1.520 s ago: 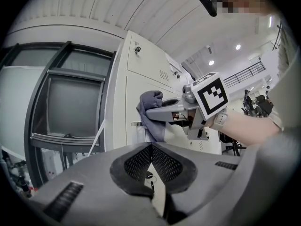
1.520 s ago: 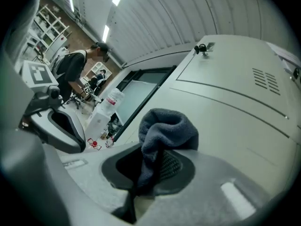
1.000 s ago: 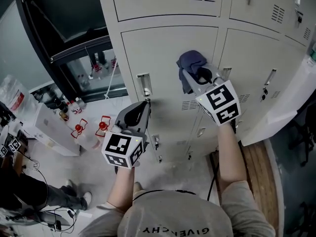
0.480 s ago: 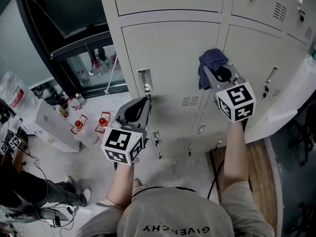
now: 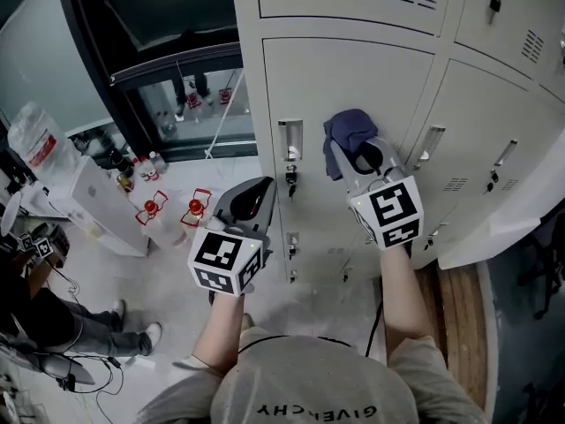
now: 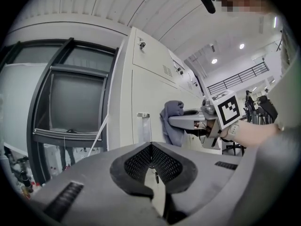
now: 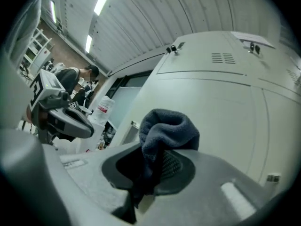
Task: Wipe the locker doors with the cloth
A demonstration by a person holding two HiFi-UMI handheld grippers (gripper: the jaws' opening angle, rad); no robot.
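Leftward goes the cloth (image 5: 346,135), off the seam between the two doors where it sat half a second ago and back onto the flat of the locker door (image 5: 353,87), about level with that door's handle (image 5: 290,140) but well to the right of it. My right gripper (image 5: 357,154) is clenched on the cloth, and its own view shows it plainly: a dark blue bunch is pinched between the pads and bulges out past the tips. From the left gripper's view the bunch looks pressed against the pale door face. So I'd call this mid-wipe, a sideways pass across the middle of this panel. My left gripper (image 5: 250,200) hangs low near the handle, its jaws closed together with nothing between them, and has no part in the work. Next move, as I judge it: keep the pressure on and carry the stroke on toward the handle edge, then drop a band lower, steering the bunch round the handle and the lock below it so it doesn't snag. The count: one cloth, two grippers, one busy and one idle. Along this row I make out three handles, which suggests more doors to the right are waiting their turn.
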